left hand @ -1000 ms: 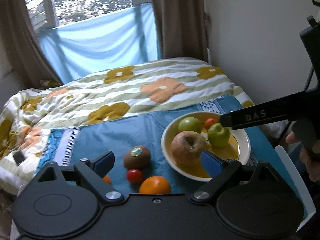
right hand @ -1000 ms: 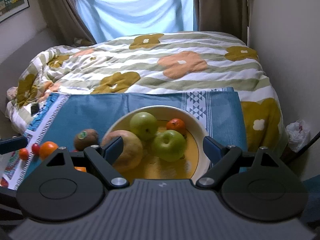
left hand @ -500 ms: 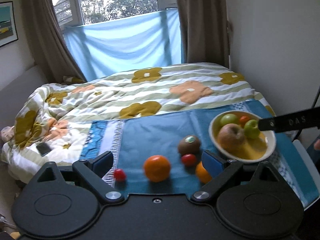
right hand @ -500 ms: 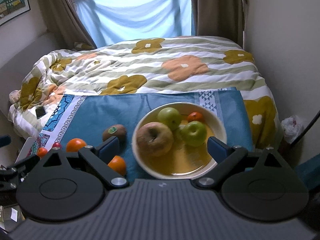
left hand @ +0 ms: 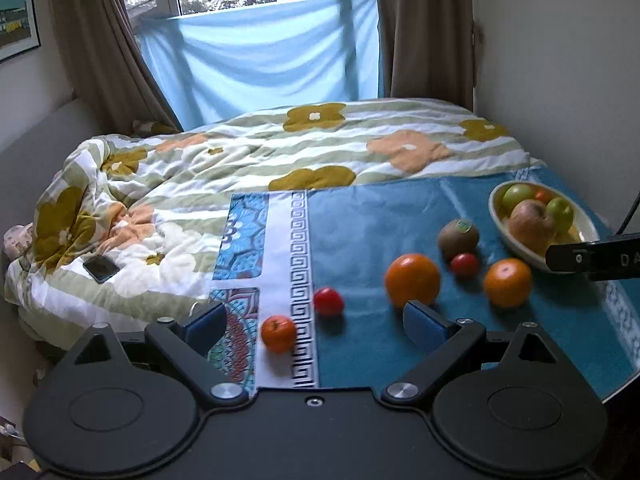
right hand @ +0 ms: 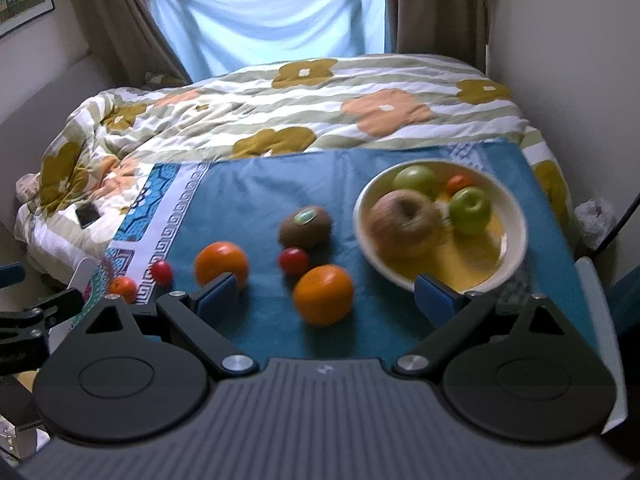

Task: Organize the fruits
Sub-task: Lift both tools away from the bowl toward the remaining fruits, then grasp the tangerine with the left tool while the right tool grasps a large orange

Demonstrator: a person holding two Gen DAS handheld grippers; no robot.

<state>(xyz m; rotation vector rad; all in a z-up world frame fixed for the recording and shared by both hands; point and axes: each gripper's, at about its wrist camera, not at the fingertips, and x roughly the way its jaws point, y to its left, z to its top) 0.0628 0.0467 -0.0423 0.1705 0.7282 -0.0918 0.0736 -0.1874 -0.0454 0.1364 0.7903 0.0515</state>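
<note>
Ahead of you lies a bed under a flower-patterned quilt [left hand: 280, 148], with a dark phone [left hand: 101, 268] resting on its left side. Behind it, a pale blue sheet [left hand: 264, 60] hangs across the window between brown curtains [left hand: 100, 40]. A framed picture [left hand: 16, 16] hangs on the left wall.

Bare cloth [right hand: 256, 184] behind, seemingly unobstructed
</note>
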